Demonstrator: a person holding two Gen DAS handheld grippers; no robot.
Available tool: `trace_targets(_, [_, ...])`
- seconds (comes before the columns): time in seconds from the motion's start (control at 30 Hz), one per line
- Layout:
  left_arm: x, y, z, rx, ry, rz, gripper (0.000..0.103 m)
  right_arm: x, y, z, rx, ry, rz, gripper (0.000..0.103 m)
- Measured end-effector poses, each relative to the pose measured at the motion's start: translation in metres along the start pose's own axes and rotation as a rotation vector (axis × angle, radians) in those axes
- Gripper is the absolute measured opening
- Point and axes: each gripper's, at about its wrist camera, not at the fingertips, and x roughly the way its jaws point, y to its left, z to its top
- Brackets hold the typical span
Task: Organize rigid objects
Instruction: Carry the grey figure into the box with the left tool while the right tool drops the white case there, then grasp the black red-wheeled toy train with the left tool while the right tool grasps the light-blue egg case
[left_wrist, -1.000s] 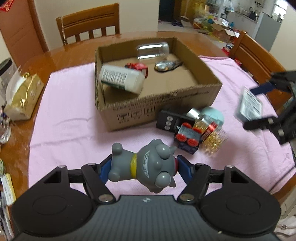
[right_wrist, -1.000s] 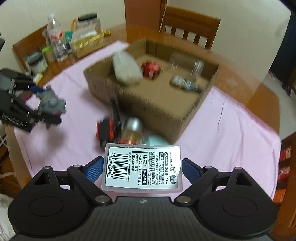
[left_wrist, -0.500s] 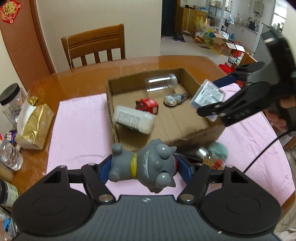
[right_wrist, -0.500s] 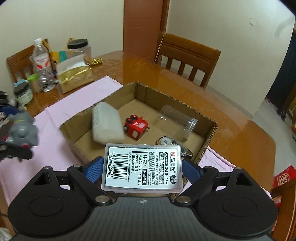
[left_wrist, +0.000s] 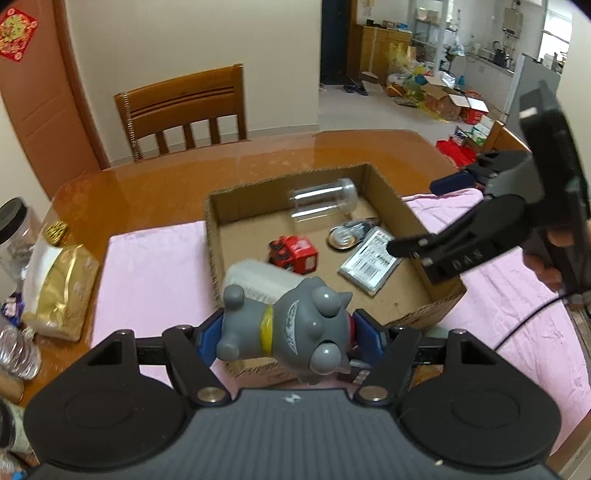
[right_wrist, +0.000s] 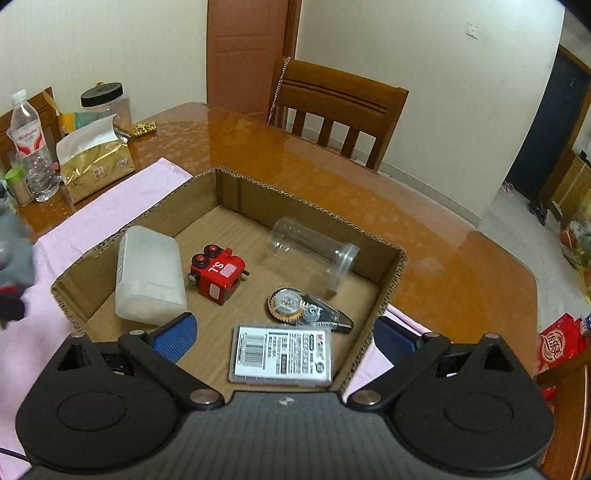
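- Left gripper (left_wrist: 290, 332): clamped on grey toy (left_wrist: 295, 328), held above near wall of box (left_wrist: 421, 314).
- Right gripper (right_wrist: 284, 338): spread wide, holding nothing; case (right_wrist: 281, 355) flat on box floor between its fingers (right_wrist: 175, 338).

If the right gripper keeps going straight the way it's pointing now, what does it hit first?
Probably the flat clear plastic case with the barcode label, lying on the floor of the brown cardboard box directly between the right gripper's open blue pads. Depth is uncertain in this fisheye view.
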Motion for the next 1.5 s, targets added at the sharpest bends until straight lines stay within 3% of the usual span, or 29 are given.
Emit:
trace_targets(0.23, [0.025,-0.022,0.017,0.030,0.004,-0.050,0.071,-0.032,-0.003,-0.018,-0.006,0.028,-0.013,0.103])
trace_targets(0.63, [0.073,-0.052,0.029,0.047,0.037,-0.087,0.072,-0.058,-0.003,-0.074,0.117,0.081,-0.053,0.103])
trace_targets(0.7, [0.075,-0.055,0.031,0.046,0.032,-0.087,0.075,-0.057,-0.002,-0.082,0.149,0.090,-0.054,0.103])
trace_targets(0.77, [0.075,-0.057,0.032,0.039,0.013,-0.076,0.094,-0.056,-0.001,-0.089,0.182,0.103,-0.053,0.103])
trace_targets(0.93, [0.065,-0.054,0.029,0.040,-0.013,-0.067,0.097,-0.053,0.005,-0.100,0.227,0.116,-0.057,0.103])
trace_targets(1.33, [0.025,-0.034,-0.021,0.025,-0.047,0.036,0.101,-0.038,0.019,-0.123,0.317,0.138,-0.106,0.103])
trace_targets(1.5, [0.028,-0.036,-0.048,0.005,-0.001,0.000,0.101,-0.033,0.025,-0.136,0.370,0.140,-0.127,0.103])
